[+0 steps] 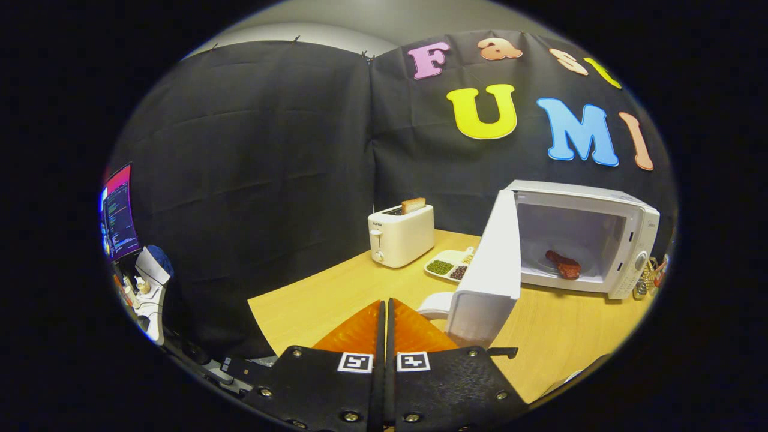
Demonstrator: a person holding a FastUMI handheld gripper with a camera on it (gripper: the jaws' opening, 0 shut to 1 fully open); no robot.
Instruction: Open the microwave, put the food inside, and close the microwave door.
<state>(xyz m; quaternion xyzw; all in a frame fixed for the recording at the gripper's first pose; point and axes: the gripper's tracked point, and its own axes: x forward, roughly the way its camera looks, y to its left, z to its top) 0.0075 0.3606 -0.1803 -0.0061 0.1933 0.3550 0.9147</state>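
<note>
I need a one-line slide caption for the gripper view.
Gripper shut and empty over the table; microwave door open, food already inside.

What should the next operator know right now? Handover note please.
Tongs: fingers shut together, holding nothing, over the near table edge.
Microwave: on the table ahead of the fingers, door swung wide open.
Food: reddish piece lying inside the cavity.
Done: door opened, food in.
Left: push the door shut; its edge stands just beyond the fingertips.
</note>
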